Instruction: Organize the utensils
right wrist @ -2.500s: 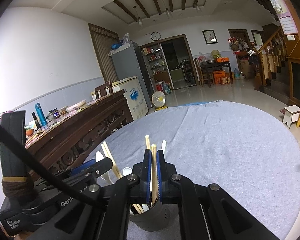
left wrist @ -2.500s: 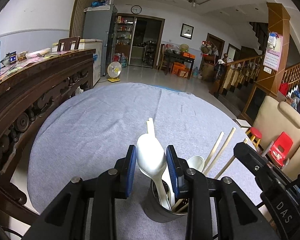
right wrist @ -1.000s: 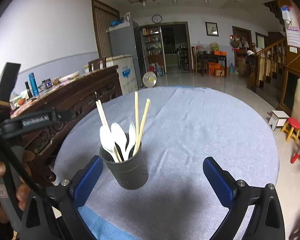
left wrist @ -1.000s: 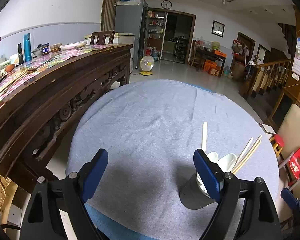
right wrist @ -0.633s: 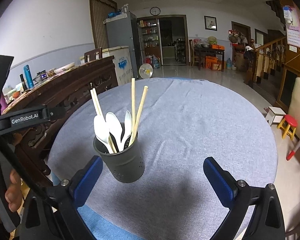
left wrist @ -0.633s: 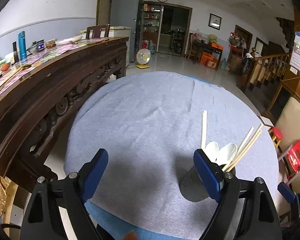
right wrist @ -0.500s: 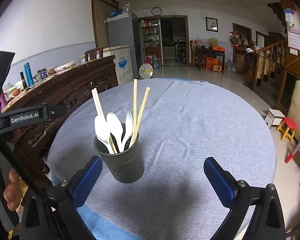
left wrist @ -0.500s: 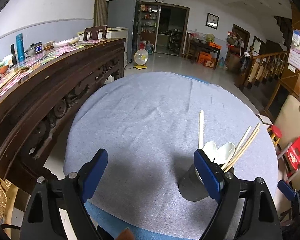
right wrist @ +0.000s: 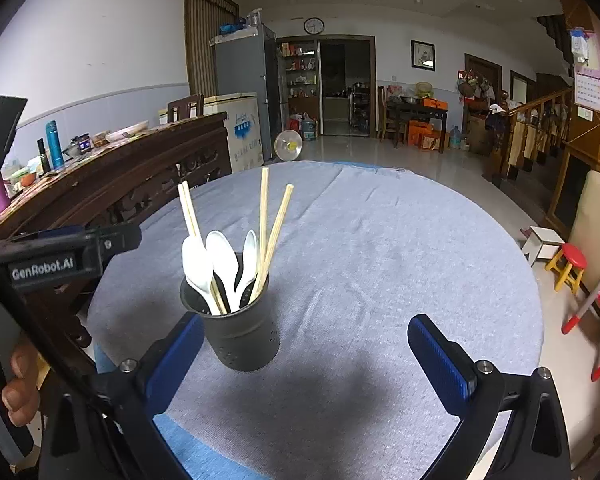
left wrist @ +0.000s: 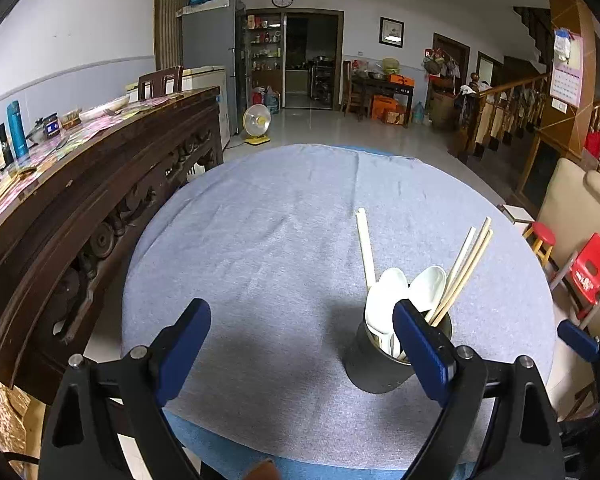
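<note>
Right wrist view shows a dark utensil holder (right wrist: 239, 330) standing near the front edge of a round grey-clothed table (right wrist: 400, 248), holding white spoons (right wrist: 216, 264) and chopsticks (right wrist: 266, 228). Both the right gripper (right wrist: 306, 354) and left gripper (left wrist: 300, 344) gape wide, holding nothing. Sorting looks finished; no loose utensils show, so the next move is probably just withdrawing.
</note>
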Motion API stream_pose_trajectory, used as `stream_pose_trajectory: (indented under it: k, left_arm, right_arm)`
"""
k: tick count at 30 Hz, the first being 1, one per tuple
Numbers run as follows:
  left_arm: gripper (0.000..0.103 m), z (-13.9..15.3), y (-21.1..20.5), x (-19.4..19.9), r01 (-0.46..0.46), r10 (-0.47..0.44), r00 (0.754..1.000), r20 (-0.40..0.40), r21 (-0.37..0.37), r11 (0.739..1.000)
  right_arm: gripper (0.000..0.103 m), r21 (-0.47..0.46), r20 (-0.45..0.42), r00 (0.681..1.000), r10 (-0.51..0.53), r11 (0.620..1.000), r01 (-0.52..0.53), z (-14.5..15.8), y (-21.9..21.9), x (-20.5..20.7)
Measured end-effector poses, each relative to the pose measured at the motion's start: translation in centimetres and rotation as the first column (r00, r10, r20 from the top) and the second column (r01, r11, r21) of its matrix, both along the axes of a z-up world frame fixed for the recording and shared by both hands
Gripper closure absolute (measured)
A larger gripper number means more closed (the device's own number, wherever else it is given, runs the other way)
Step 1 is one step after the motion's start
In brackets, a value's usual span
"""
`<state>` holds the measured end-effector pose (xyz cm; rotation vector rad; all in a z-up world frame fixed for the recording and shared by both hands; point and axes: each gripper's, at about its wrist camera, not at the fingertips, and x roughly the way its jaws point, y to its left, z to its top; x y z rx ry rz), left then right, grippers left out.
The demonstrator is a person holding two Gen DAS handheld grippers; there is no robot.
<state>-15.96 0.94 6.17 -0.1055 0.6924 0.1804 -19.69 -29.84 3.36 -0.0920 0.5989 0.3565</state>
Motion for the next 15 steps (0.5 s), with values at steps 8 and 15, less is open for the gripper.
stream_pose_trajectory:
  k: [8,15]
  left_arm:
    - [0.01,-0.01,-0.28,0.24,0.017,-0.017,1.0,-0.011,-0.009,1.0]
    - [0.01,-0.08,-0.36,0.44,0.035,-0.035,0.999,-0.015,-0.019,0.999]
  right_arm:
    - [0.0,-0.004,0.002,1.0,0.004,1.0,-0.004,0.14,-0.13,0.52]
    - [0.0,-0.008,-0.006,1.0,0.001,1.0,-0.001,-0.13,-0.09,0.87]
